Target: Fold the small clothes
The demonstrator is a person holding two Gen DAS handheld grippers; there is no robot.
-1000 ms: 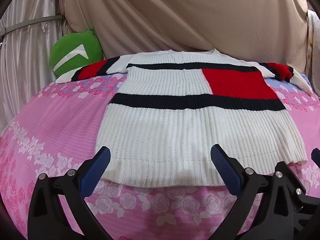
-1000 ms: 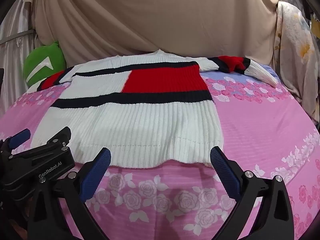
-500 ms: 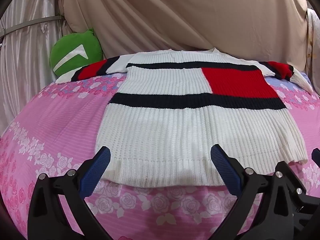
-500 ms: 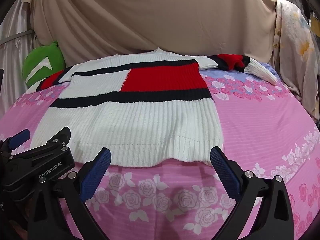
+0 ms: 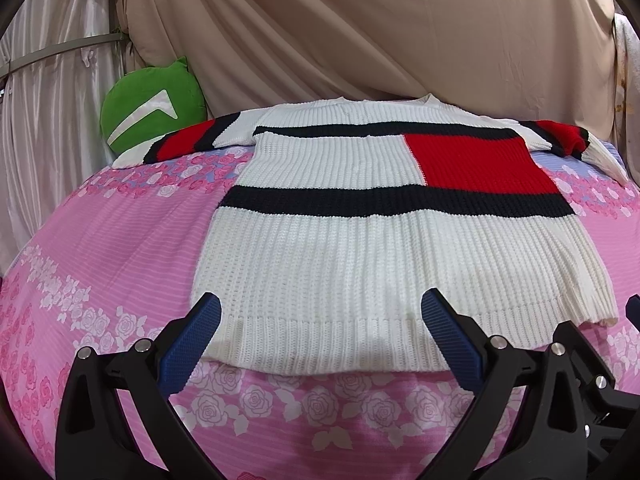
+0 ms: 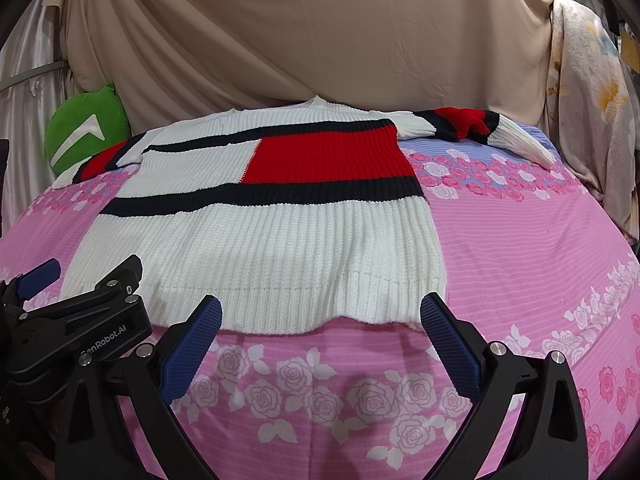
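Note:
A white knit sweater (image 5: 360,248) with navy stripes and a red block lies flat on the pink floral bed, sleeves spread to both sides; it also shows in the right wrist view (image 6: 272,236). My left gripper (image 5: 320,320) is open and empty, hovering just over the sweater's bottom hem near its left part. My right gripper (image 6: 320,320) is open and empty at the hem's right part. The left gripper's body (image 6: 76,320) shows at the lower left of the right wrist view.
A pink rose-print bedsheet (image 5: 100,248) covers the bed. A green round cushion (image 5: 152,116) sits at the back left. Beige drapes (image 6: 300,32) hang behind, and a floral cloth (image 6: 588,120) hangs at the right.
Both grippers have shifted slightly toward the sweater's hem. The sweater has not moved, and both grippers stay open.

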